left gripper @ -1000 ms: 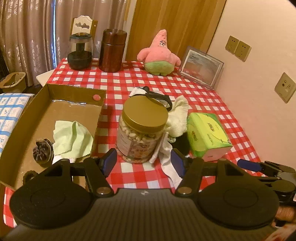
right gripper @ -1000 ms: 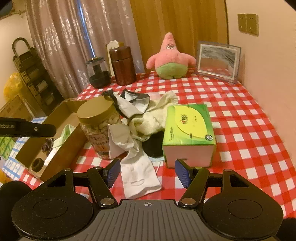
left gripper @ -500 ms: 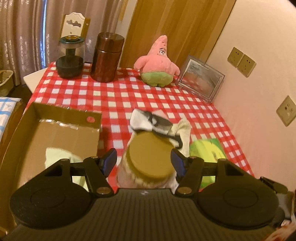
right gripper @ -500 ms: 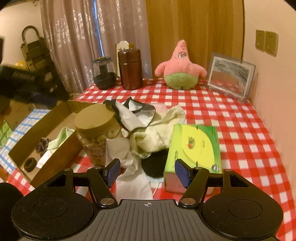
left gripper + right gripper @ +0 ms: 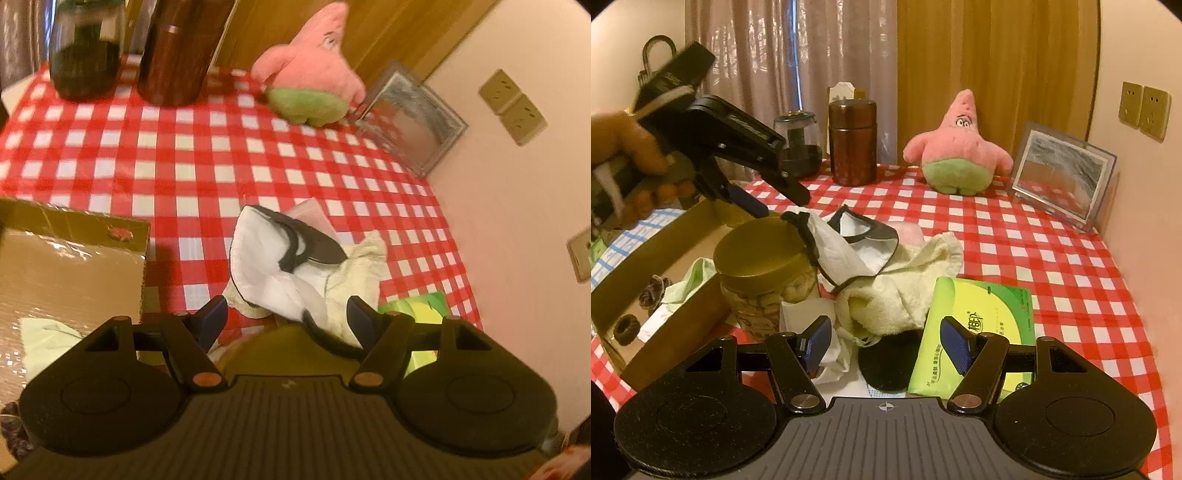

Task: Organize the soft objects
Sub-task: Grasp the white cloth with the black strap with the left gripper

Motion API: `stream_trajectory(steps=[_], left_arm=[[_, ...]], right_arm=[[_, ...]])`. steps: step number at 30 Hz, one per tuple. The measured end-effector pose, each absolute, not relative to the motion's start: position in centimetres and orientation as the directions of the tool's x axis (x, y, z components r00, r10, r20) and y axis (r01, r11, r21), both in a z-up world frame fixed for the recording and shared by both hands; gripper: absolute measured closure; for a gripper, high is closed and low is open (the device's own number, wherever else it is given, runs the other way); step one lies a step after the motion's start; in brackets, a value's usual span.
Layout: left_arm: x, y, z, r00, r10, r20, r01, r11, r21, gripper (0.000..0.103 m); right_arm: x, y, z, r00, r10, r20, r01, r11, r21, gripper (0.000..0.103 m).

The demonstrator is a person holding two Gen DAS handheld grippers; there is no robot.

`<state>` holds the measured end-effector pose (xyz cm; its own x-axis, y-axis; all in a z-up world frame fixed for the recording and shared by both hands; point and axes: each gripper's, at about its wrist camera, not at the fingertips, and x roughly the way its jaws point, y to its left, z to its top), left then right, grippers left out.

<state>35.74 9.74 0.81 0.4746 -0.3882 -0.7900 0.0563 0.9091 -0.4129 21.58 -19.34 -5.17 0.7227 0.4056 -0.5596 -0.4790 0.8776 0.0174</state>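
The left gripper (image 5: 286, 319) hangs over the gold-lidded jar (image 5: 764, 258), its jaws apart and just widened, with nothing pinched between them. The white cloth with black trim (image 5: 273, 258) lies just beyond, in the lower middle of the left wrist view, draped from the jar's lid onto the cream towel (image 5: 905, 280), its long axis running toward the upper left. The right gripper (image 5: 886, 341), jaws apart and empty, hovers low over the cloth pile on the checked surface (image 5: 1034, 240).
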Motion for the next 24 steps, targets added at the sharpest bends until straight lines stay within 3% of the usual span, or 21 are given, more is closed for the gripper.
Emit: stream_trajectory(steps=[10, 12, 14, 17, 19, 24], left_arm=[[40.5, 11.1, -3.2, 0.368, -0.462, -0.807, -0.032, 0.861, -0.508, 0.038], [41.0, 11.1, -3.8, 0.342, -0.484, -0.805, -0.032, 0.850, -0.525, 0.045], [41.3, 10.9, -4.2, 0.323, -0.500, -0.804, -0.017, 0.846, -0.533, 0.066], [41.4, 10.3, -4.3, 0.302, -0.504, -0.809, 0.018, 0.852, -0.523, 0.082], [41.1, 10.3, -4.1, 0.309, -0.508, -0.804, 0.032, 0.850, -0.526, 0.089], [40.2, 10.2, -1.7, 0.380, -0.534, -0.756, 0.071, 0.831, -0.552, 0.091]], right_arm=[[22.1, -18.9, -7.4, 0.695, 0.401, -0.597, -0.482, 0.876, 0.027, 0.038], [22.2, -18.7, -7.9, 0.684, 0.404, -0.607, -0.482, 0.875, 0.039, 0.038], [22.1, -18.6, -8.2, 0.682, 0.405, -0.609, -0.483, 0.875, 0.040, 0.038], [22.0, -18.5, -8.3, 0.685, 0.403, -0.606, -0.487, 0.873, 0.030, 0.038], [22.0, -18.5, -8.3, 0.686, 0.404, -0.606, -0.486, 0.873, 0.031, 0.038], [21.3, -18.6, -8.1, 0.692, 0.406, -0.597, -0.490, 0.871, 0.025, 0.038]])
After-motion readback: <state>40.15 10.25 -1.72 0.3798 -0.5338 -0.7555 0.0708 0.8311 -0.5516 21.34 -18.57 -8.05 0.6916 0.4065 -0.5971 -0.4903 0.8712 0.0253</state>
